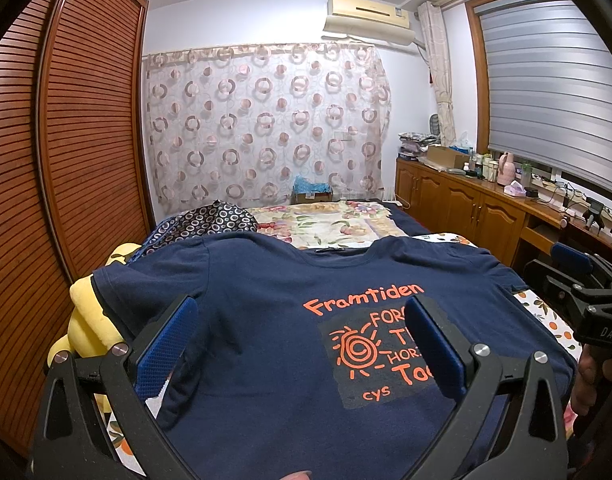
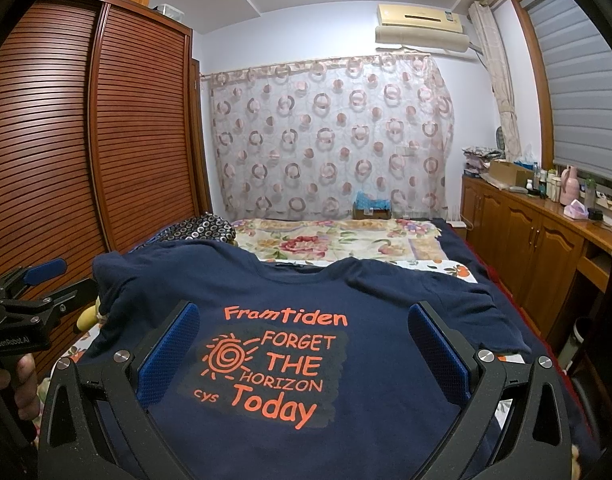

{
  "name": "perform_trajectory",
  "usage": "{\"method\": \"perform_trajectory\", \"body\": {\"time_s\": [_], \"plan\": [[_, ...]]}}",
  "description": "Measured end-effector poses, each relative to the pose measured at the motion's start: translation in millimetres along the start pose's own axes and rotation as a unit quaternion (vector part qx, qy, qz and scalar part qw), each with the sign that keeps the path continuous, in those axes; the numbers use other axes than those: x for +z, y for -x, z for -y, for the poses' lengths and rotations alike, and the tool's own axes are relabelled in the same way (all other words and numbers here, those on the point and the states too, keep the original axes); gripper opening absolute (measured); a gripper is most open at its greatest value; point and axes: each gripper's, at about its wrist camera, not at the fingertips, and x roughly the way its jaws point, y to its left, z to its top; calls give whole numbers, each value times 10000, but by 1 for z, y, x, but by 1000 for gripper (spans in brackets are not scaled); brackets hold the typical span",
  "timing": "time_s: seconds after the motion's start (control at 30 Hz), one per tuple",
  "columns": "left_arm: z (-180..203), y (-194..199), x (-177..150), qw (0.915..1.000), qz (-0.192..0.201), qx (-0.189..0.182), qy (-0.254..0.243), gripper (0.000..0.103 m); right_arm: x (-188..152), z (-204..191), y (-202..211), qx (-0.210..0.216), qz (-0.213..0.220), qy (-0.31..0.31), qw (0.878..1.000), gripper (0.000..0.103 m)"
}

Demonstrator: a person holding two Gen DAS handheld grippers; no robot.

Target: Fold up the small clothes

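Two open grippers (image 1: 301,344) (image 2: 303,352) hover over T-shirt (image 2: 378,420) beside wardrobe (image 2: 105,128).

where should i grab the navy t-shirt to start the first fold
Take the navy t-shirt at its two sleeves. It lies flat, print up, collar away from you. Bring the left gripper in from the left onto the left sleeve, the right gripper from the right onto the right sleeve. Both hang open above it.

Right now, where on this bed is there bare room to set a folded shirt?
Beyond the navy T-shirt collar, the floral quilt lies bare up to the bed's far edge. Crowded: patterned bundle far left, yellow plush beside the shirt's left sleeve.
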Motion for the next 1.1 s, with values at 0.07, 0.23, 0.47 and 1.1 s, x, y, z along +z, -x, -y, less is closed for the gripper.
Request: {"method": "perform_trajectory", "body": {"time_s": [0.07, 0.23, 0.47, 1.1], "plan": [[0, 0, 0, 10000, 0, 1, -5, 103, 0, 0, 0, -2, -4, -3, 10000, 103], [0, 0, 0, 10000, -2, 1, -8, 103, 0, 0, 0, 1, 0, 4, 10000, 103], [0, 0, 0, 10000, -3, 0, -10, 103, 0, 0, 0, 1, -1, -1, 10000, 103], [-67, -32, -16, 9981, -531, 174, 257, 103, -11, 5, -33, 405, -416, 70, 9983, 103]]}}
